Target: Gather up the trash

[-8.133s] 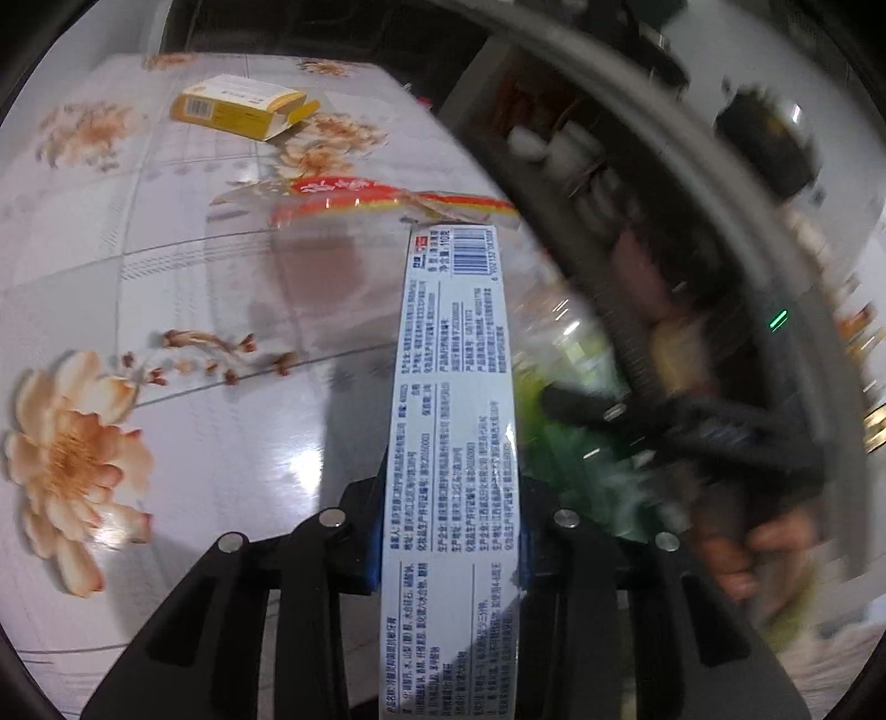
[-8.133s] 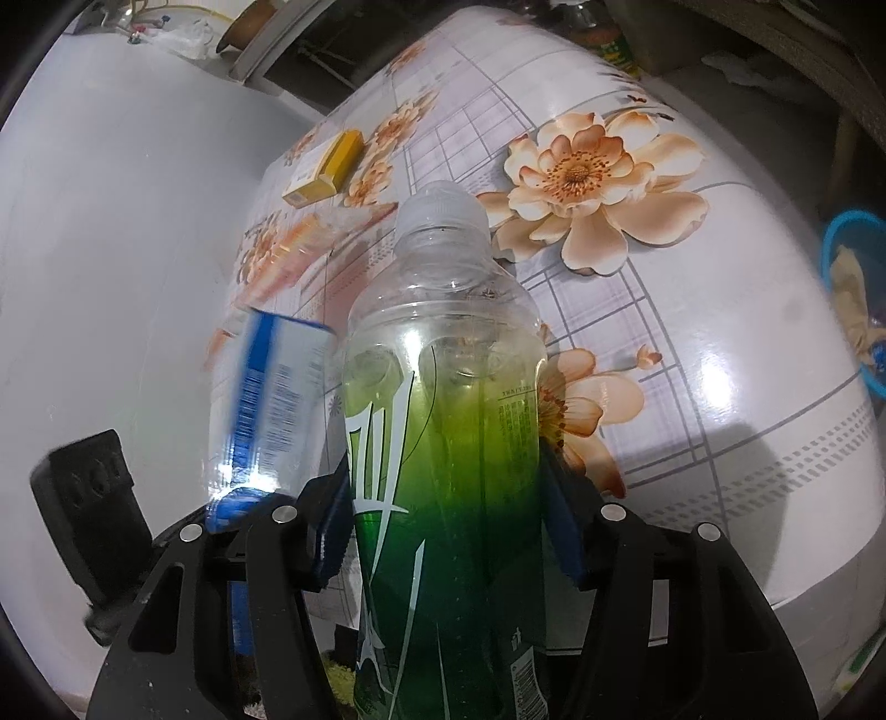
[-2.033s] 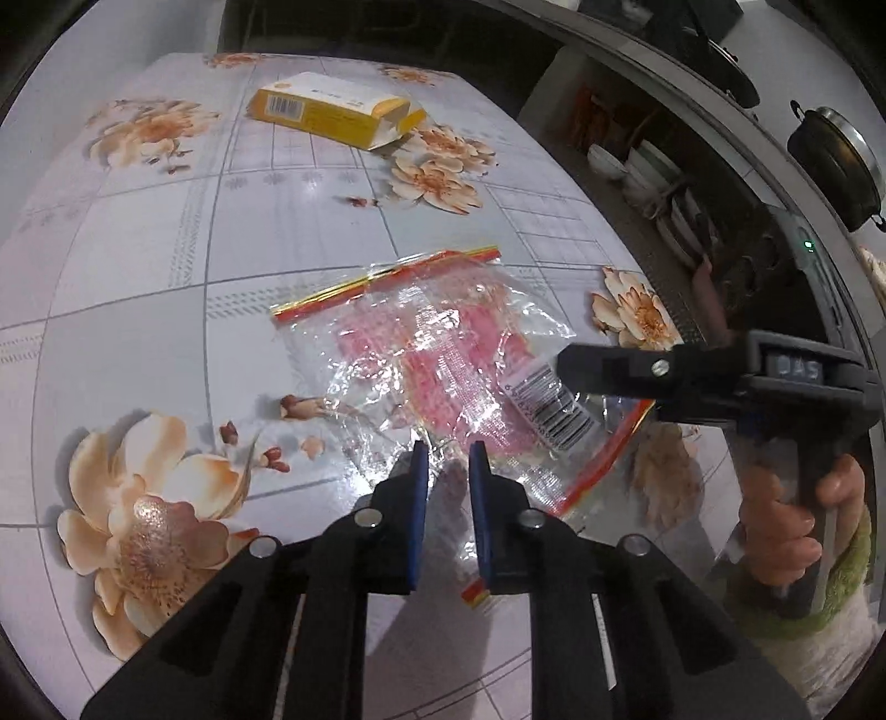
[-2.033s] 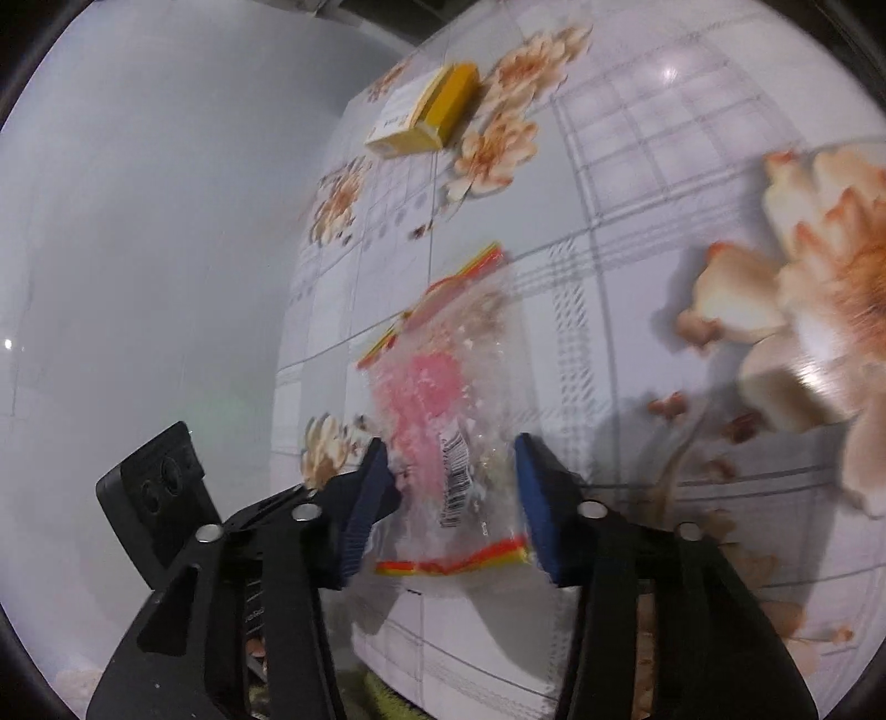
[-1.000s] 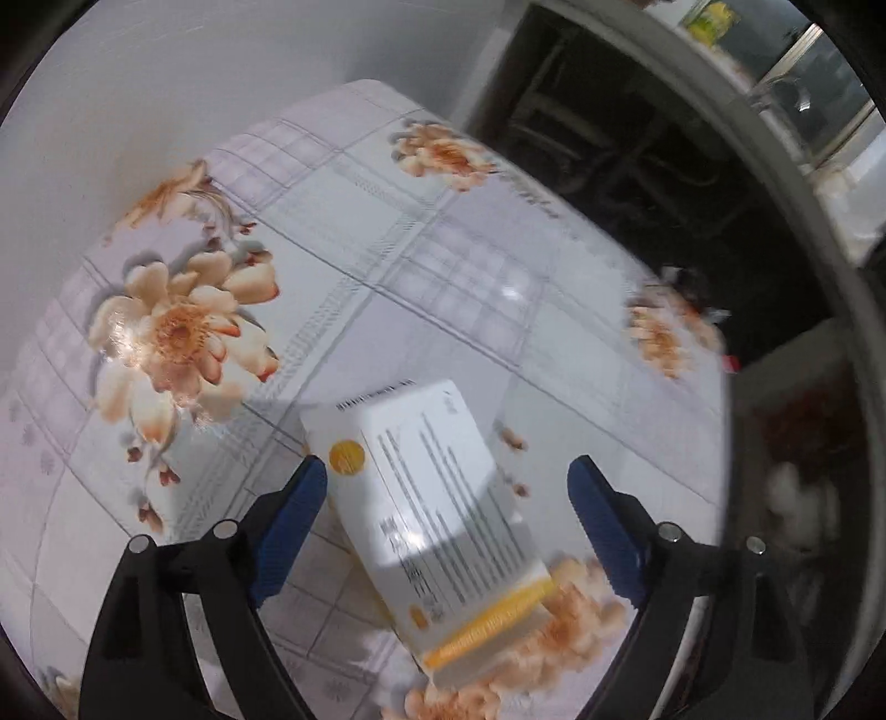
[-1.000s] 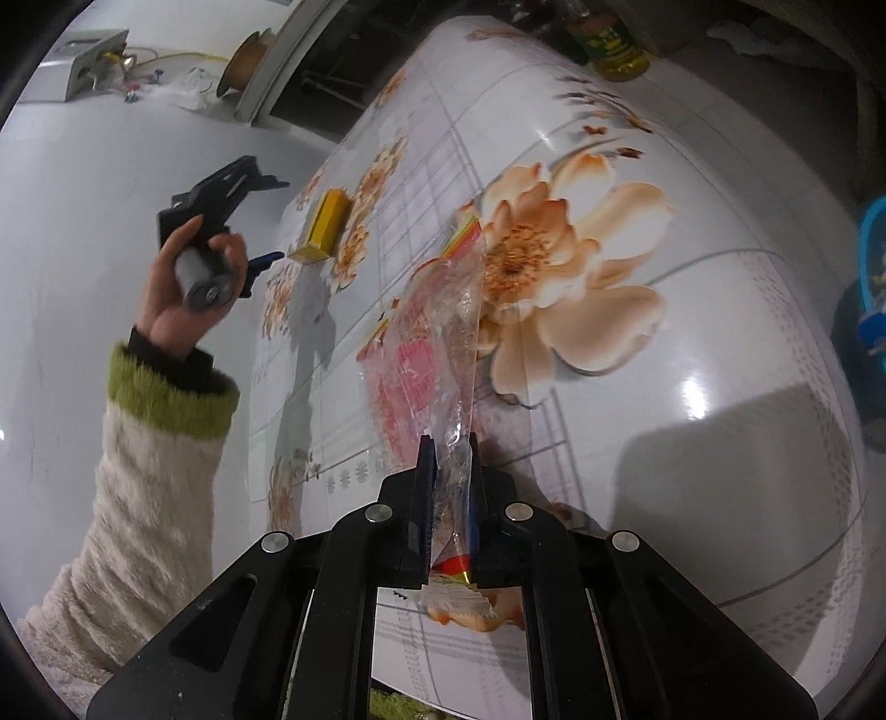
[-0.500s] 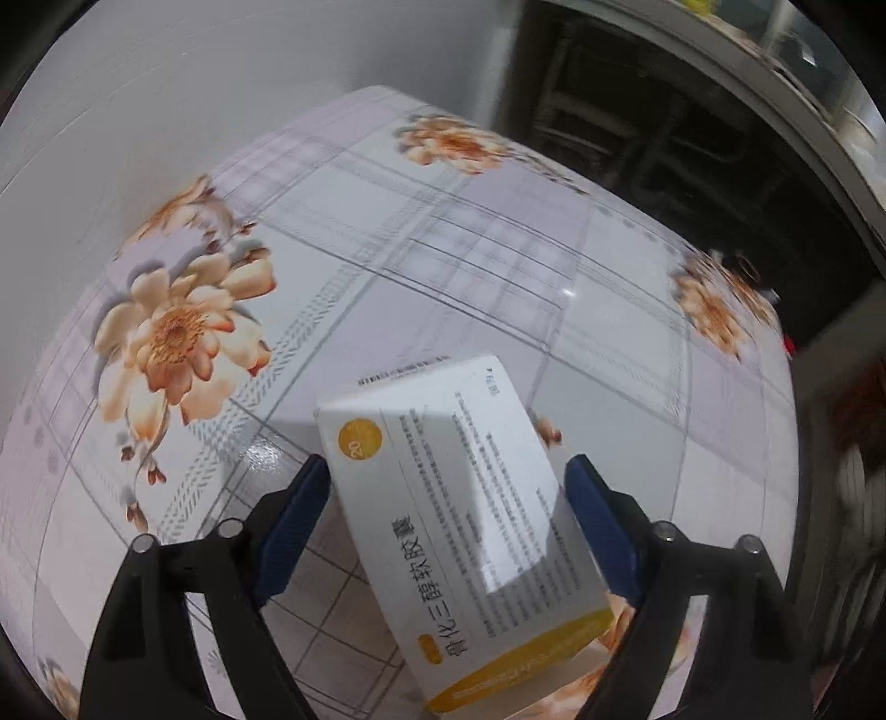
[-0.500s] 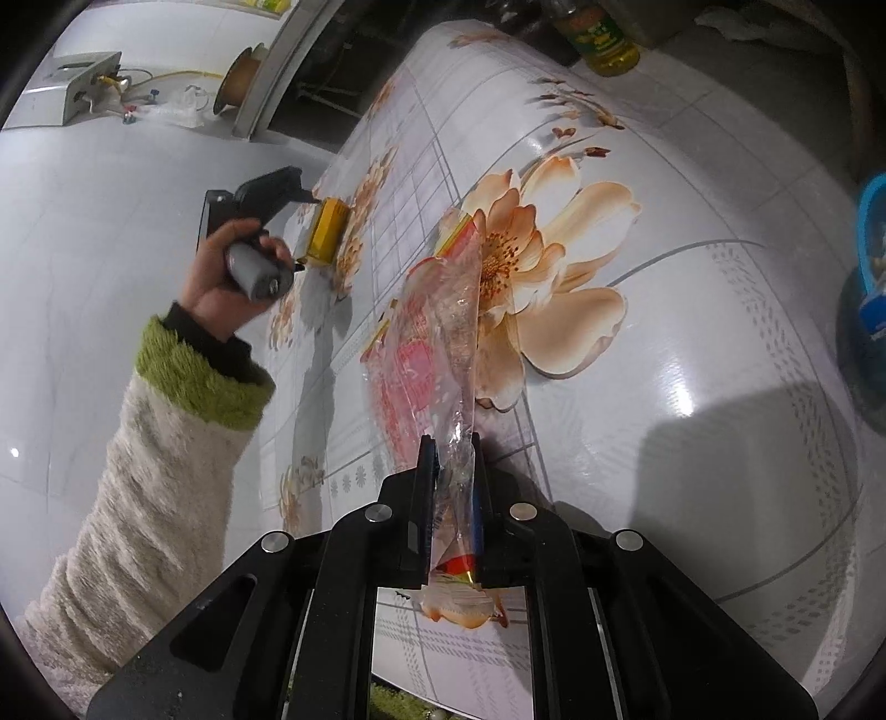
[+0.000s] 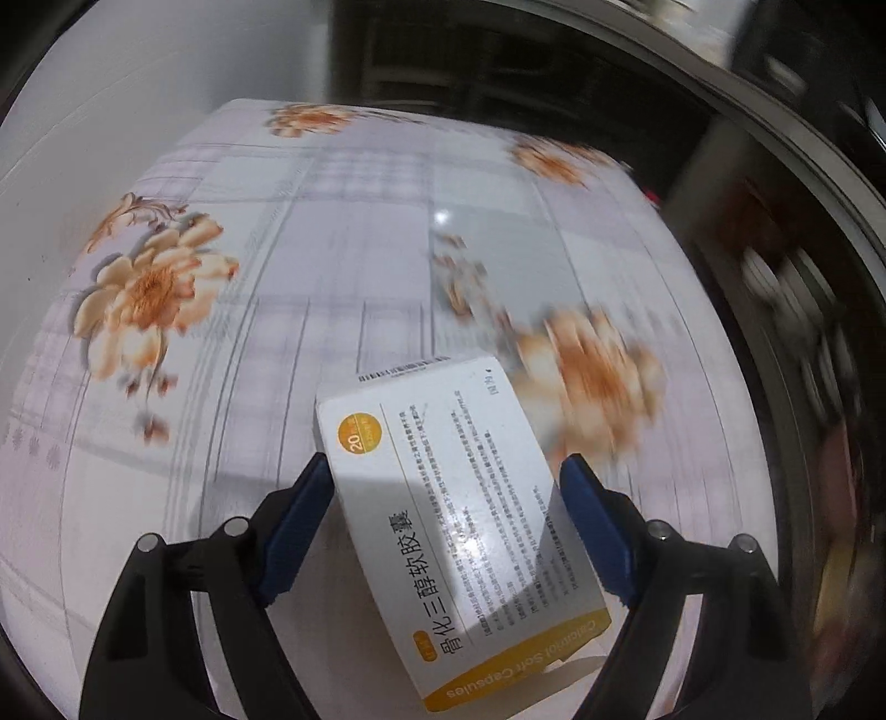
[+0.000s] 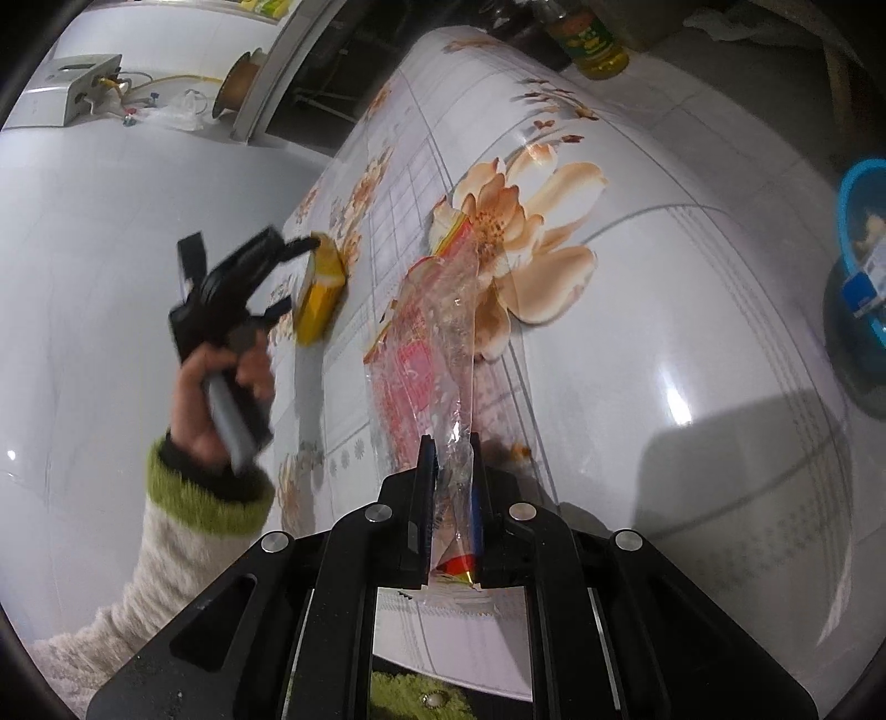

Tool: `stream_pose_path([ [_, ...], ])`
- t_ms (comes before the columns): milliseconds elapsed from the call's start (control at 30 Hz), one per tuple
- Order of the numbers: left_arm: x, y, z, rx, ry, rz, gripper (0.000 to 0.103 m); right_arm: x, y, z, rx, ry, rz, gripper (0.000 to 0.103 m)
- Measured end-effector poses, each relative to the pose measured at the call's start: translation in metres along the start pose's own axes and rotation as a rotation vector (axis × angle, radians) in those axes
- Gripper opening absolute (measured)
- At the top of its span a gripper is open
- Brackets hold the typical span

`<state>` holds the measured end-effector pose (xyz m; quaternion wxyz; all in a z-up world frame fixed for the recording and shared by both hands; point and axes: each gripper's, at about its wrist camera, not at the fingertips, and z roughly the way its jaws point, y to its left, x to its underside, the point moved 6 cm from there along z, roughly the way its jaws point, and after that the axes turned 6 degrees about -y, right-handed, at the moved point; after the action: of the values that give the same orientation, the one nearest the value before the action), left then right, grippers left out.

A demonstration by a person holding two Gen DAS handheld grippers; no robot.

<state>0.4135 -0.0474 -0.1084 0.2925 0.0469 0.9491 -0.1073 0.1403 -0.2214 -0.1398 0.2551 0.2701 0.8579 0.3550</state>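
A white and yellow capsule box [image 9: 459,515] sits between the blue pads of my left gripper [image 9: 443,471], which is shut on it and holds it above the flowered table [image 9: 332,249]. In the right wrist view the same box [image 10: 321,293] shows in the left gripper [image 10: 288,266], lifted off the table. My right gripper [image 10: 451,459] is shut on a clear plastic bag with red print [image 10: 437,343]; the bag's far end hangs down toward the table [image 10: 692,332].
A blue bin with trash in it [image 10: 861,266] stands on the floor at the right past the table edge. An oil bottle [image 10: 592,39] stands beyond the table's far end. A white wall runs along the table's left side.
My left gripper has closed on the capsule box and lifted it off the table. My right gripper still holds the plastic bag and has barely moved.
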Motion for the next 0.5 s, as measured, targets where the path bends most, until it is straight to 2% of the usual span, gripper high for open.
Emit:
stream_pose_path([
  [100,0.026,0.0,-0.017,0.029,0.005,0.031,0.081,0.003,0.004,-0.001,0.007,-0.007,-0.001,0.009],
  [233,0.054,0.009,-0.031,0.047,0.024,-0.002,0.081,0.009,0.008,-0.004,0.01,-0.019,0.003,0.009],
  [367,0.065,0.008,-0.036,0.02,0.036,0.032,0.081,0.013,0.009,-0.003,0.011,-0.018,0.009,0.009],
  [500,0.066,0.01,-0.039,0.016,0.024,-0.002,0.081,0.008,0.012,-0.001,0.019,-0.026,0.012,0.009],
])
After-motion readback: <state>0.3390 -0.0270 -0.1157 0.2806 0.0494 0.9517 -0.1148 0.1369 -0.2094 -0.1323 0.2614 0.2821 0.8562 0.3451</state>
